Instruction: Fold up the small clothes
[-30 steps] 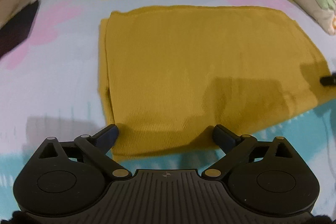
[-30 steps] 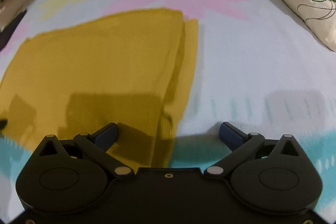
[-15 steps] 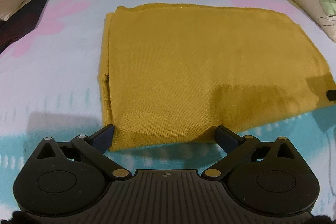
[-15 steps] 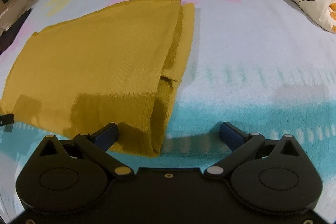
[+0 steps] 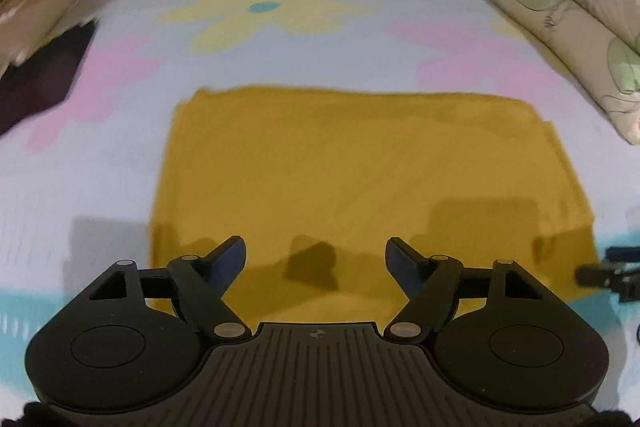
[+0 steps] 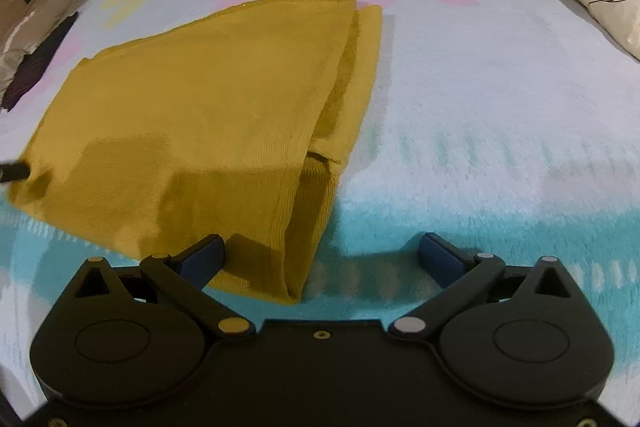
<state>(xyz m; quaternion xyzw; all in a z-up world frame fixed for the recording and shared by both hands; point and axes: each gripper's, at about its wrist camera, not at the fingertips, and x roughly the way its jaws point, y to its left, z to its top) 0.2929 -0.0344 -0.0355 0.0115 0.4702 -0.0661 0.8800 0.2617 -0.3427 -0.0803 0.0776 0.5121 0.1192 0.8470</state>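
I see the cloth (image 5: 360,179) lying folded flat on the bed (image 6: 500,107), its near edge just under both tools. My left gripper (image 5: 316,255) has just been narrowing its jaws with nothing between them; my right gripper (image 6: 322,251) stands wide and empty over the near right corner. The knit looks soft, light and limp, so I judge a pinch through all layers at the near corners best.

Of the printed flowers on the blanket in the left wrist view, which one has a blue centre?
The yellow flower beyond the folded mustard-yellow knit garment. The pink flowers at either side show no such centre.
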